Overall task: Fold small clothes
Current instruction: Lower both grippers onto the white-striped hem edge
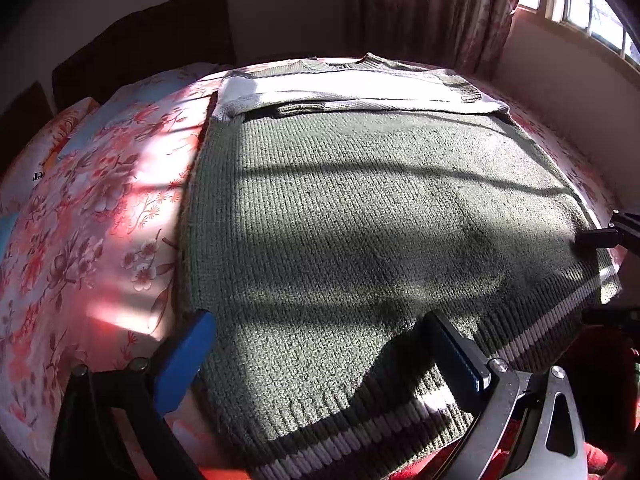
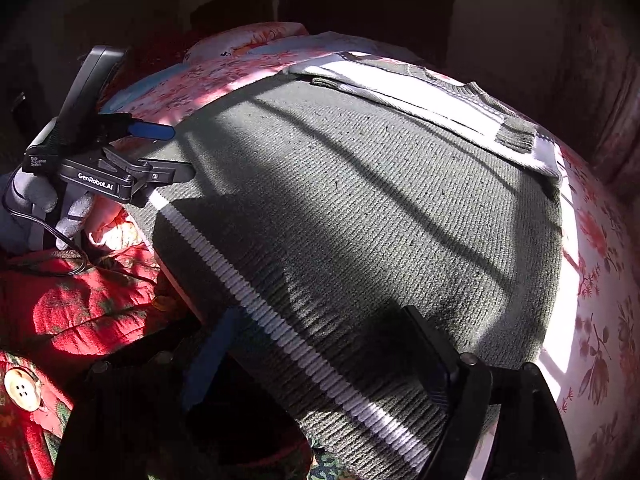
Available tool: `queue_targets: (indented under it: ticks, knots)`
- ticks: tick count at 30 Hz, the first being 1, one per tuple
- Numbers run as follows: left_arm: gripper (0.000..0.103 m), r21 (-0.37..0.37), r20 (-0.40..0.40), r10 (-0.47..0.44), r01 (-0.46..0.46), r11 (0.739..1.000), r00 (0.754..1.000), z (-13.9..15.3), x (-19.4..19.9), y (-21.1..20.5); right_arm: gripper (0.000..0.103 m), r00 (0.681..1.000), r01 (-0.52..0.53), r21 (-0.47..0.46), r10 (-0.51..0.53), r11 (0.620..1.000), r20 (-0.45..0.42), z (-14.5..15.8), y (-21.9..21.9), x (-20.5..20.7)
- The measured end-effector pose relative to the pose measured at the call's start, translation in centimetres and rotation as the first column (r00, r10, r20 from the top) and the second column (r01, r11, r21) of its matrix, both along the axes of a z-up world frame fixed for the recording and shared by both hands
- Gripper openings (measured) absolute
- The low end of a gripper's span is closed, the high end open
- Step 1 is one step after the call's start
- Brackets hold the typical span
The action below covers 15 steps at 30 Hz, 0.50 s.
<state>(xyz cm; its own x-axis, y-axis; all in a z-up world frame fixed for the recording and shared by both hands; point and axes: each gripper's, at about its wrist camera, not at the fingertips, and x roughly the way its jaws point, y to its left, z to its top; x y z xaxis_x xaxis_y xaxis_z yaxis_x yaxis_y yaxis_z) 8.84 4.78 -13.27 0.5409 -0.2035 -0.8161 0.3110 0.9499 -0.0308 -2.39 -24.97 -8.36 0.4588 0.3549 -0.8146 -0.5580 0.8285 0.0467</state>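
Observation:
A grey-green knitted sweater [image 1: 360,208] lies flat on the bed, its pale sleeves [image 1: 352,92] folded across the chest near the collar. Its ribbed hem with a white stripe [image 2: 280,328] faces me. My left gripper [image 1: 320,356] stands open over the hem's left corner, one blue pad [image 1: 188,356] at the sweater's side edge and the other finger on the knit. My right gripper [image 2: 320,360] is open astride the striped hem near the other corner, pads not pressing. The left gripper [image 2: 172,150] also shows in the right wrist view, and the right gripper's finger [image 1: 600,237] at the far right of the left wrist view.
A floral pink sheet [image 1: 100,208] covers the bed, with pillows [image 1: 60,140] by a dark headboard [image 1: 152,40]. A curtain [image 1: 432,8], a window [image 1: 584,4] and a wall lie to the right. A red floral garment with a button [image 2: 22,390] lies below the hem. A gloved hand [image 2: 36,196] holds the left gripper.

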Motion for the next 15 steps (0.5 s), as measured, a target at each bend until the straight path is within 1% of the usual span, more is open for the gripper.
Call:
queue_targets:
  ticks: [1, 2, 4, 5, 6, 7, 8, 10, 12, 13, 14, 15]
  knots:
    - [0.103, -0.008, -0.018, 0.004, -0.004, 1.0, 1.0, 0.3, 0.3, 0.0, 0.065, 1.0, -0.006, 0.033, 0.005, 0.999, 0.02, 1.2, 0.0, 0.1]
    - [0.103, -0.023, -0.023, 0.005, -0.006, 1.0, 1.0, 0.8, 0.6, -0.1, 0.064, 0.998, -0.003, 0.048, 0.0, 0.999, 0.067, 2.5, 0.1, 0.2]
    - [0.103, -0.06, 0.006, 0.009, -0.009, 0.998, 1.0, 2.4, 1.7, -0.4, 0.068, 0.988, 0.031, 0.047, -0.037, 0.998, 0.151, 4.6, 0.4, 1.4]
    - [0.103, -0.069, 0.026, 0.019, -0.017, 0.997, 0.999, 3.3, 2.5, -0.7, 0.073, 0.985, 0.056, 0.028, -0.059, 0.998, 0.164, 5.1, 0.7, 2.6]
    - [0.103, -0.078, 0.048, 0.031, -0.027, 0.997, 0.998, 4.1, 3.5, -1.0, 0.075, 0.983, 0.08, 0.002, -0.079, 0.997, 0.164, 5.1, 1.0, 4.3]
    - [0.103, -0.096, 0.065, 0.037, -0.031, 0.995, 0.997, 4.6, 4.8, -1.5, 0.075, 0.984, 0.094, -0.013, -0.091, 0.996, 0.155, 4.9, 1.3, 6.1]
    - [0.103, -0.105, 0.061, 0.042, -0.035, 0.994, 0.997, 4.8, 6.3, -2.0, 0.075, 0.985, 0.11, -0.01, -0.108, 0.994, 0.136, 4.4, 1.5, 8.1]
    - [0.103, -0.112, 0.022, 0.067, -0.064, 0.992, 0.997, 4.4, 9.7, -2.9, 0.075, 0.984, 0.166, 0.019, -0.167, 0.986, 0.056, 3.0, 1.7, 12.3]
    - [0.103, -0.148, -0.019, 0.085, -0.087, 0.985, 0.996, 3.9, 12.4, -3.2, 0.069, 0.98, 0.199, 0.033, -0.198, 0.979, -0.021, 1.4, 2.1, 15.7]
    - [0.103, -0.159, -0.032, 0.086, -0.09, 0.983, 0.996, 3.6, 13.4, -3.4, 0.061, 0.977, 0.212, 0.025, -0.211, 0.977, -0.038, 0.8, 2.4, 16.8]
    - [0.103, -0.159, -0.035, 0.082, -0.087, 0.983, 0.996, 3.3, 14.0, -3.7, 0.059, 0.973, 0.228, 0.011, -0.227, 0.974, -0.047, 0.1, 2.6, 17.6]
    - [0.103, -0.146, -0.032, 0.075, -0.079, 0.986, 0.997, 2.9, 14.4, -3.9, 0.06, 0.976, 0.22, 0.005, -0.22, 0.976, -0.013, 0.0, 2.9, 17.7]
